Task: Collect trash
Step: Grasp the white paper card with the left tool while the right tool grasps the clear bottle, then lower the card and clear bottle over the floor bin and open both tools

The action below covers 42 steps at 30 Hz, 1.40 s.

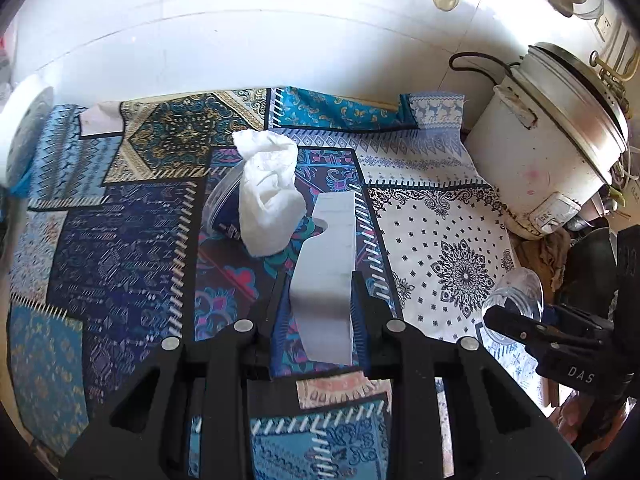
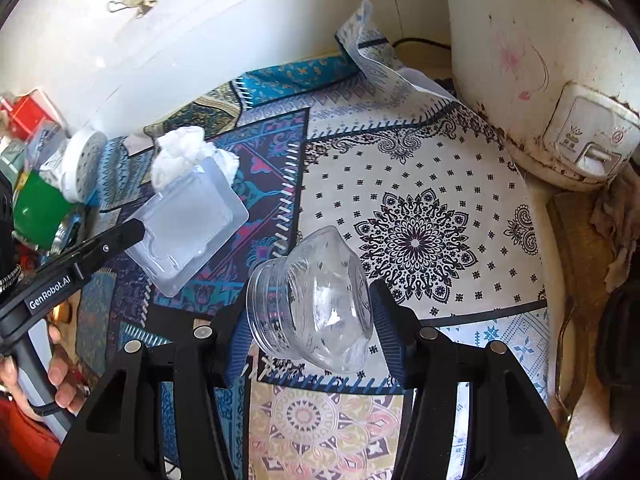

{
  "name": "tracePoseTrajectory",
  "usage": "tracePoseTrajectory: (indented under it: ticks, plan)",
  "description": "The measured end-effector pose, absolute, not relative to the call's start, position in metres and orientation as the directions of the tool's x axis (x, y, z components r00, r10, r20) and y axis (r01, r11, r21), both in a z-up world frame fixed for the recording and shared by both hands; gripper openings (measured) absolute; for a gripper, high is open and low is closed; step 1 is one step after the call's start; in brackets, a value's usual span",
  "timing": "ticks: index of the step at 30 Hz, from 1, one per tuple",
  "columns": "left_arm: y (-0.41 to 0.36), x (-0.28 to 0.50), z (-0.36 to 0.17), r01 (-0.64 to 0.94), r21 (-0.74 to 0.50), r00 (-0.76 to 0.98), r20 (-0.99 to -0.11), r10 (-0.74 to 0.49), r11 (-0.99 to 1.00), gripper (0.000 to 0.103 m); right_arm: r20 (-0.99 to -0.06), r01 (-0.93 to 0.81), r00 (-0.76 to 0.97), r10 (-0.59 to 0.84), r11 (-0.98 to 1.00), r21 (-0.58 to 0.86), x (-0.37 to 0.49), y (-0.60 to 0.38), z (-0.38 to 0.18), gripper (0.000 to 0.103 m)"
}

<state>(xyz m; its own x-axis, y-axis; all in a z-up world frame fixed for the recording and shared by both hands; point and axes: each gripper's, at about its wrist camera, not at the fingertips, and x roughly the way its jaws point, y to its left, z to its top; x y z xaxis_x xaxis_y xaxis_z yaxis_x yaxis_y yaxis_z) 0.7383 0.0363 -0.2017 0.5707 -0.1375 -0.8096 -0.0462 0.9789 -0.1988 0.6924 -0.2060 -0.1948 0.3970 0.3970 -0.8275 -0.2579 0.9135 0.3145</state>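
My left gripper is shut on a clear plastic blister tray, held edge-on above the patterned cloth; the tray also shows in the right wrist view with the left gripper on its edge. A crumpled white tissue lies on the cloth beside a clear round container, just beyond the tray; it also shows in the right wrist view. My right gripper is shut on a crushed clear plastic bottle top, held above the cloth. It shows at the right of the left wrist view.
A patterned tablecloth covers the table. A white rice cooker stands at the back right, against the white tiled wall. A green cup and a white perforated lid sit at the left edge. A brown rag lies by the cooker.
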Motion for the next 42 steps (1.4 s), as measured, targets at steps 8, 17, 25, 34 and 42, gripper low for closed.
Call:
tracePoseTrajectory:
  ticks: [8, 17, 25, 34, 42]
  plan:
    - [0.029, 0.677, -0.177, -0.139, -0.188, 0.624, -0.779, -0.061, 0.972, 0.028, -0.81, -0.372, 0.397, 0.432, 0.882, 0.289, 0.659, -0.199, -0.175, 0.052]
    - [0.04, 0.611, -0.158, -0.157, -0.173, 0.654, -0.756, -0.029, 0.972, 0.028, -0.774, -0.406, 0.429, 0.465, 0.865, 0.294, 0.606, -0.187, -0.153, 0.052]
    - [0.068, 0.536, -0.156, -0.135, -0.178, 0.673, -0.739, -0.041, 0.975, 0.028, -0.777, -0.374, 0.454, 0.436, 0.885, 0.278, 0.545, -0.16, -0.156, 0.052]
    - [0.102, 0.435, -0.178, -0.117, -0.154, 0.647, -0.762, -0.043, 0.981, 0.028, -0.78, -0.357, 0.462, 0.423, 0.893, 0.273, 0.456, -0.12, -0.174, 0.052]
    - [0.107, 0.373, -0.216, -0.111, -0.148, 0.573, -0.818, -0.059, 0.983, 0.028, -0.816, -0.334, 0.408, 0.41, 0.898, 0.285, 0.398, -0.098, -0.206, 0.052]
